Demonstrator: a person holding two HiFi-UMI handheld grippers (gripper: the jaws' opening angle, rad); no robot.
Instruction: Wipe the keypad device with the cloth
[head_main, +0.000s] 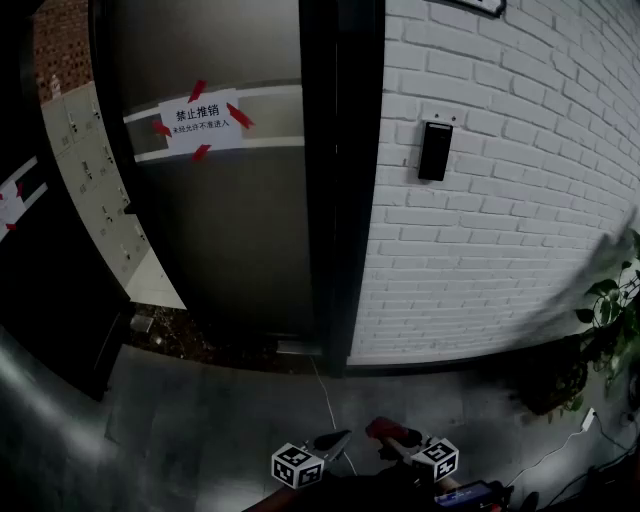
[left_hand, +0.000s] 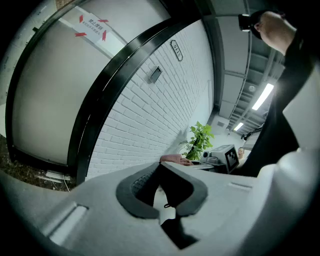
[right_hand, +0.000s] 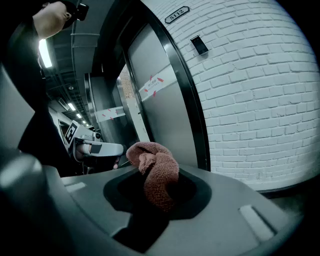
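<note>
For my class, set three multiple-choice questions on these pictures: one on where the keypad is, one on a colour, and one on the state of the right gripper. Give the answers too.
1. Where is the keypad?
A on a table; B on the brick wall; C on a shelf.
2. What colour is the tape on the sign?
A blue; B yellow; C red.
3. What is the right gripper doing?
A shut on the cloth; B open, empty; C shut on a pen.

Answers:
1 B: it hangs on the white bricks, right of the door.
2 C: red strips mark the sign's edges.
3 A: the cloth bunches between its fingers.
</note>
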